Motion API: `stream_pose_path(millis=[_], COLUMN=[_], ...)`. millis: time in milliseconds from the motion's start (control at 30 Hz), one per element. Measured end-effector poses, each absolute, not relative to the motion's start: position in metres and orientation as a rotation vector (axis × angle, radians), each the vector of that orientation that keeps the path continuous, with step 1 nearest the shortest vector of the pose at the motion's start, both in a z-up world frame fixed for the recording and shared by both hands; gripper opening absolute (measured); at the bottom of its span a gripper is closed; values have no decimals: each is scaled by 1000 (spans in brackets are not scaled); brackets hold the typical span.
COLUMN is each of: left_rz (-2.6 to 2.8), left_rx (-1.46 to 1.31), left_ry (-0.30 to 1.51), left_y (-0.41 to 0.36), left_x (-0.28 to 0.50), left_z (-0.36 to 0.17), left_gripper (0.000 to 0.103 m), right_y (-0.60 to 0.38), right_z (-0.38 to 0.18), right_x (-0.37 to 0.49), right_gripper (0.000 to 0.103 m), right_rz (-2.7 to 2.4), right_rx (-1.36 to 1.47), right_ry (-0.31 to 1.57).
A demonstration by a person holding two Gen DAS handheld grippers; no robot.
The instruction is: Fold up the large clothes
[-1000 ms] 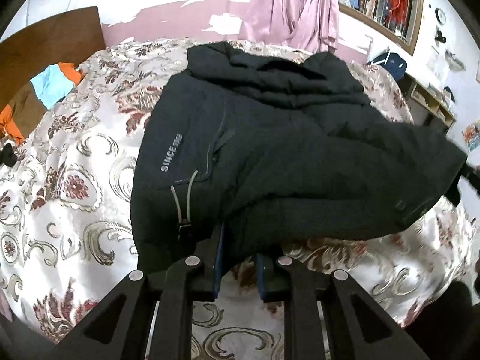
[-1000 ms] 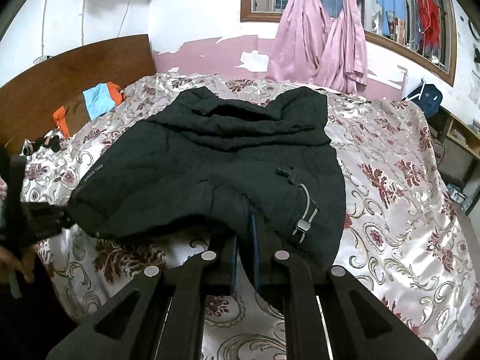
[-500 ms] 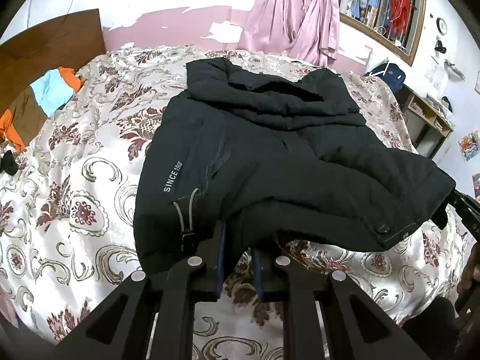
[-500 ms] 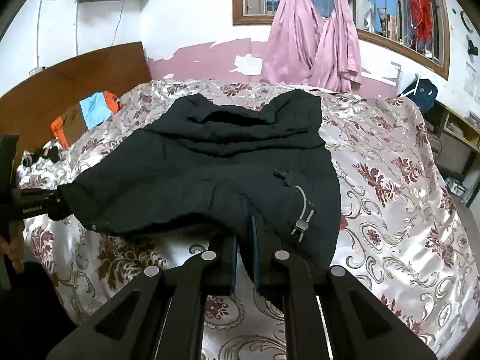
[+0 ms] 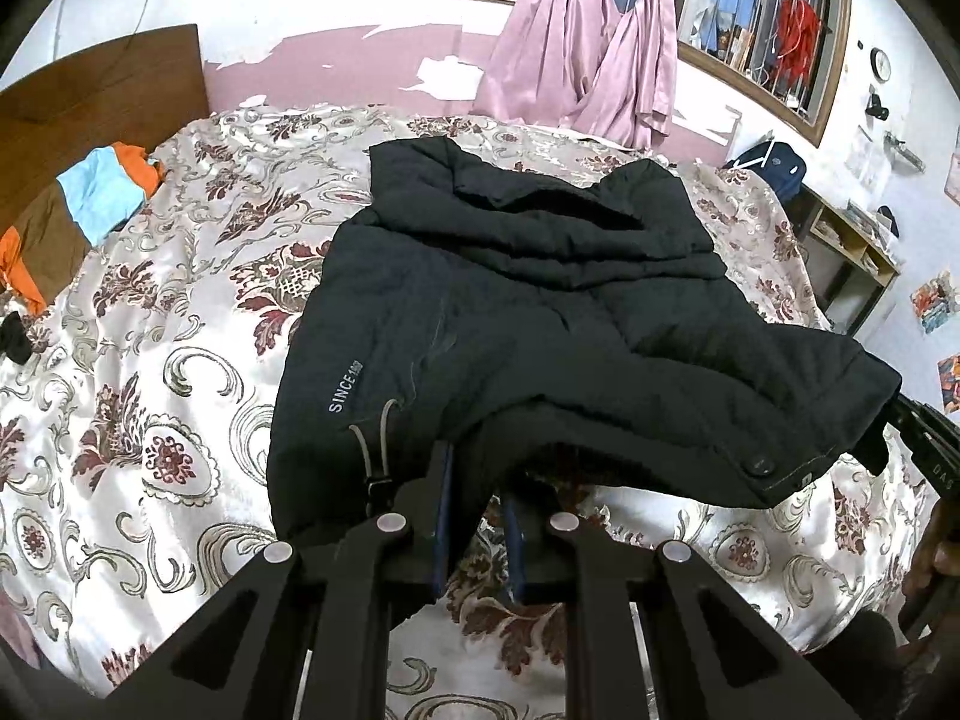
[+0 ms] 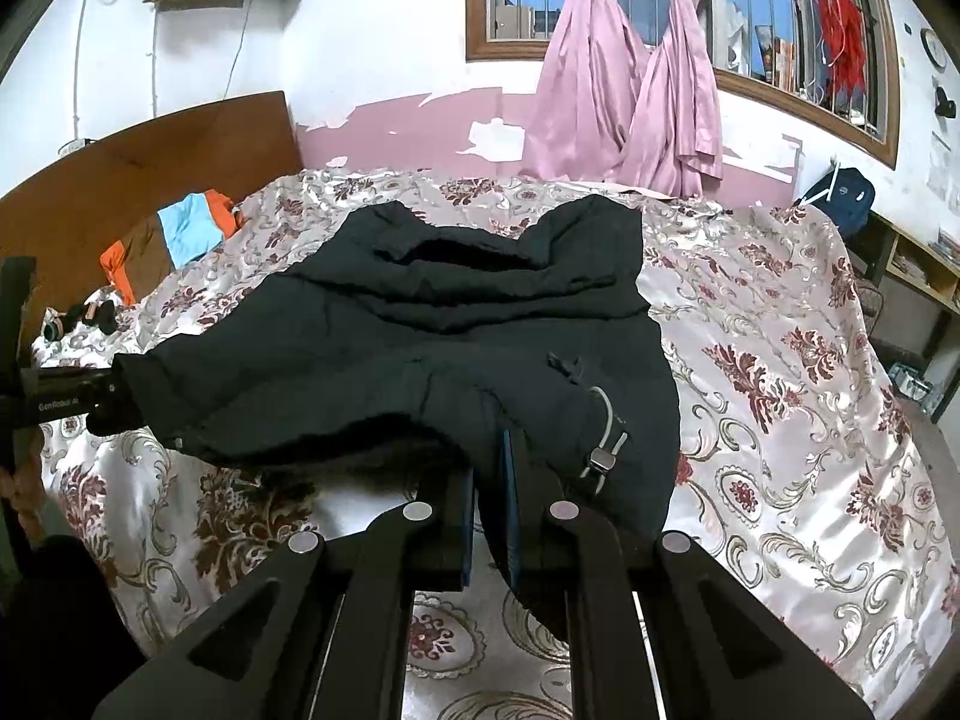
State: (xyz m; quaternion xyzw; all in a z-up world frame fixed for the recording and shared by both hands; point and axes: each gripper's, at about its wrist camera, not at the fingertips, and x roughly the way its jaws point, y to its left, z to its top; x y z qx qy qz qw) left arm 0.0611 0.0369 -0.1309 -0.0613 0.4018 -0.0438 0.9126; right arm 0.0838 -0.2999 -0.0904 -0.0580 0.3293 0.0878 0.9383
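A large black padded jacket (image 5: 540, 312) with "SINCE" lettering lies spread on the floral bedspread (image 5: 150, 360). Its near hem is lifted off the bed. My left gripper (image 5: 477, 504) is shut on the hem at the jacket's left corner, by a grey drawcord. My right gripper (image 6: 489, 498) is shut on the hem at the right corner, next to a drawcord toggle; the jacket (image 6: 456, 348) stretches away from it to the left. Each gripper shows at the edge of the other's view: the right one (image 5: 924, 450), the left one (image 6: 66, 399).
A brown, blue and orange garment (image 5: 78, 210) lies by the wooden headboard (image 6: 150, 162) at the far left. Pink curtains (image 6: 630, 90) hang at the barred window behind the bed. A shelf unit (image 5: 852, 252) and a blue bag stand to the right.
Both grippers have pulled back and up with the hem. The jacket now looks farther away and its near edge hangs higher above the bedspread.
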Motion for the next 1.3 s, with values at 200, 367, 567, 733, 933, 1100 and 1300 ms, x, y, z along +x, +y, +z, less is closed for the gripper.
stream_pose_path(millis=[200,367,567,733,933,1100,1300], left_rz=[-87,-83,-80,-80,-80,-78,-79], left_rx=[-125,-129,-144,-152,-152,-155,-179], left_ry=[820,808,810,813,812,810,812], left_y=[36,32,31,30,31,29,28], left_x=[63,64,63,61,60,59,59], left_z=[-130,-126,-128,-128,-130,-131,-131], left_gripper=[14,14,14,14,14,14,14], right_y=[-300,-300,-300,-299,-298,-299,-298], right_z=[-89,-89,-87,-88,-89,-88,-88], right_x=[85,85,87,86,85,86,86], right_gripper=[8,8,8,8,8,8,8], right_rz=[179,179,175,173,170,170,172], right_rx=[-118,-118,-114,-113,-109,-108,-108], right_ry=[668,667,664,664,666,664,665])
